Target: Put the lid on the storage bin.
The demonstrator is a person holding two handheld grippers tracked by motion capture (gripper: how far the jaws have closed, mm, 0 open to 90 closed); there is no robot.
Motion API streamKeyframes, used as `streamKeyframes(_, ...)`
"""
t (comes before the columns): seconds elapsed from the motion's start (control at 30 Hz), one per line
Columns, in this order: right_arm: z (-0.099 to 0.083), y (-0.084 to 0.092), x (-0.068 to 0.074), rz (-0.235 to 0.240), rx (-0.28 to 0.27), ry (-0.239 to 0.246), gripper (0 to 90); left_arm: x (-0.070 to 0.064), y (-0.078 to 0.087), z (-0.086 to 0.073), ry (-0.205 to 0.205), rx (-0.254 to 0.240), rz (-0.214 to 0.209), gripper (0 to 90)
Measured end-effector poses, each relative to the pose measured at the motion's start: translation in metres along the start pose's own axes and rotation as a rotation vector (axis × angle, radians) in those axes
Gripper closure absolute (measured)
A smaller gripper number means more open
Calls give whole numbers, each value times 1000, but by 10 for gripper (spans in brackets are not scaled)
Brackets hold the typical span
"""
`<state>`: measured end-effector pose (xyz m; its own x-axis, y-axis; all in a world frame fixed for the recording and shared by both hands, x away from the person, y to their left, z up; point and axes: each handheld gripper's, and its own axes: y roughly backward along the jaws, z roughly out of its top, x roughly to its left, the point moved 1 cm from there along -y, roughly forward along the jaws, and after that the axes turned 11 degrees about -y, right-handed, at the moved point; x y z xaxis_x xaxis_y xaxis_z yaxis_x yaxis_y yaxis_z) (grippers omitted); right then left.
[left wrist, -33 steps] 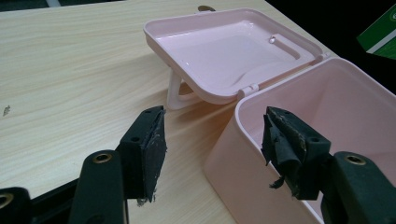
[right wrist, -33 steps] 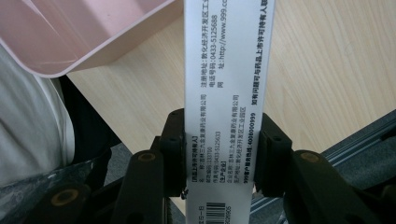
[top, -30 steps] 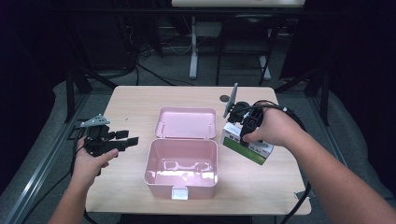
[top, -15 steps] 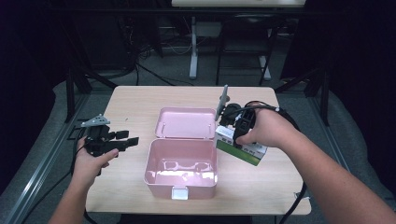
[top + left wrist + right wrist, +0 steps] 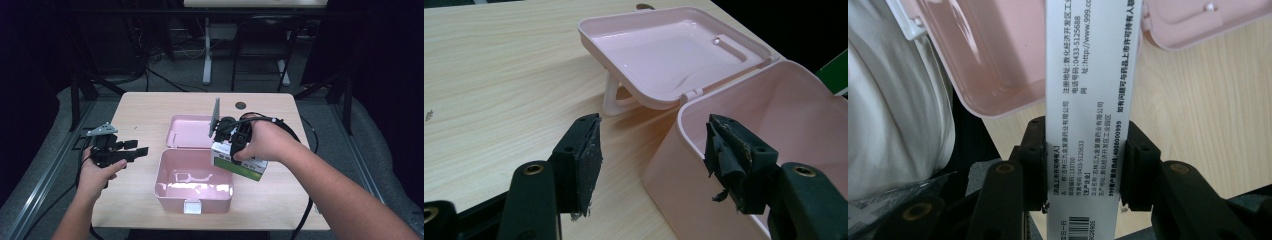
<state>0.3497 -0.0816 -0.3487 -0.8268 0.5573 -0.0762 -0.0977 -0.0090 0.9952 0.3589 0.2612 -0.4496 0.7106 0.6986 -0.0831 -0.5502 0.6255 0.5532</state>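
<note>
right gripper view: the right gripper [image 5: 1082, 165] clamps the medicine carton [image 5: 1088, 100] edgewise to drop into the pink box [image 5: 194, 180]; left gripper [image 5: 651, 155] gapes idle.

Bench [image 5: 150, 115] lit from above, dark bg, soft shadows, glare in pink box [image 5: 192, 182], high view slightly soft, closeups sharp.

Both grippers [image 5: 142, 150] [image 5: 232, 150] were black, with brass-coloured screws at the jaw hinges and worn, frayed pads [image 5: 724, 150]. The left carried a grey three-cornered plate [image 5: 101, 129]; black cables [image 5: 305, 210] trailed off. Forearms were bare.
</note>
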Motion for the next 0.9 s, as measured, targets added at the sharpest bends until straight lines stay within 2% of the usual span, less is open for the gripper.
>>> streamKeyframes(0.13, 11, 2, 11, 7, -18, 34, 616, 0, 0, 0, -1, 5, 0, 393)
streamKeyframes(0.47, 35, 6, 34, 9, -22, 107, 616, 1, 2, 0, 3, -5, -2, 392)
streamKeyframes(0.9, 54, 2, 54, 15, -33, 169, 616, 2, 2, 0, 1, -4, -3, 393)
